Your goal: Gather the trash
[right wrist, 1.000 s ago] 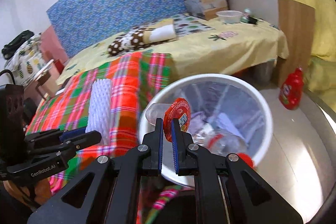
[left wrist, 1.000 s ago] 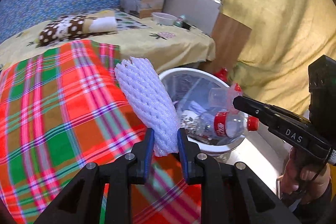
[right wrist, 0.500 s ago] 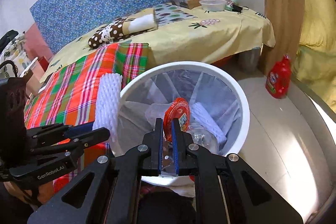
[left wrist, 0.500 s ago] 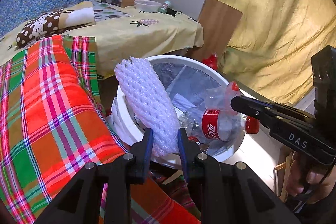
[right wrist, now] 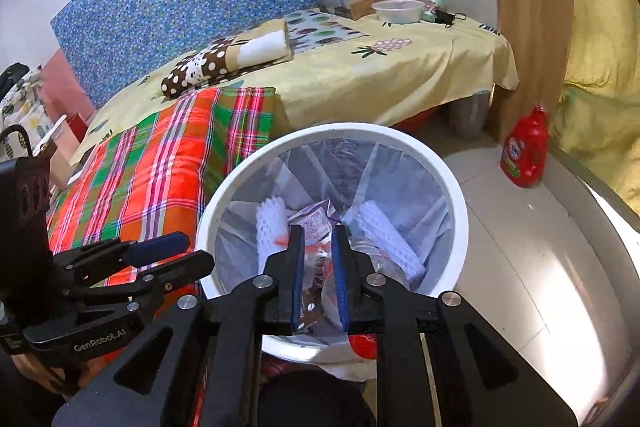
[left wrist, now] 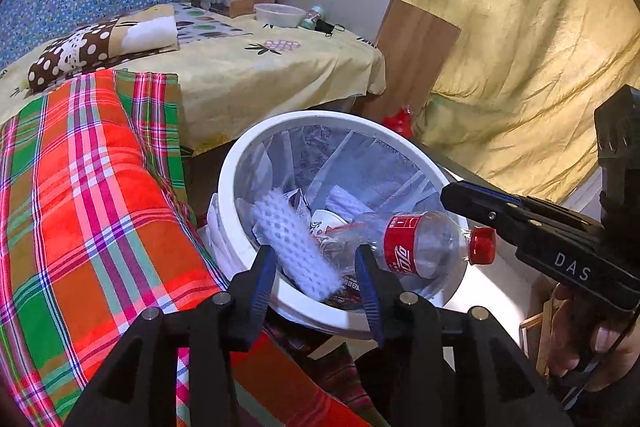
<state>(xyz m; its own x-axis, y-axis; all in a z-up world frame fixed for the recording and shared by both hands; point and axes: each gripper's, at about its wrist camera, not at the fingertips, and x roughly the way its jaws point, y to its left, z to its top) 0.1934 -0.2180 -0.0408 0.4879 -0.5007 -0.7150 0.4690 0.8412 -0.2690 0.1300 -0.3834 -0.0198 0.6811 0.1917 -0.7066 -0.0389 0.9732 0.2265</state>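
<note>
Trash bin [left wrist: 236,163] sits below both grippers, left gripper [left wrist: 316,277] and right gripper [right wrist: 318,267], jaws opening, empty; keep them over its rim until the foam net [left wrist: 292,243] settles.

White round trash bin [left wrist: 240,163] with clear liner, standing upright beside the bed. Inside: white foam net sleeve [left wrist: 294,247] leaning on the near wall; clear plastic bottle [left wrist: 420,243], red label and cap, lying sideways.

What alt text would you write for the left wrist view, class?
The left claw, jaws opening, hangs over a white trash bin with a white foam net sleeve dropping inside beside a plastic cola bottle. A plaid blanket lies left; the right claw reaches in from the right.
</note>
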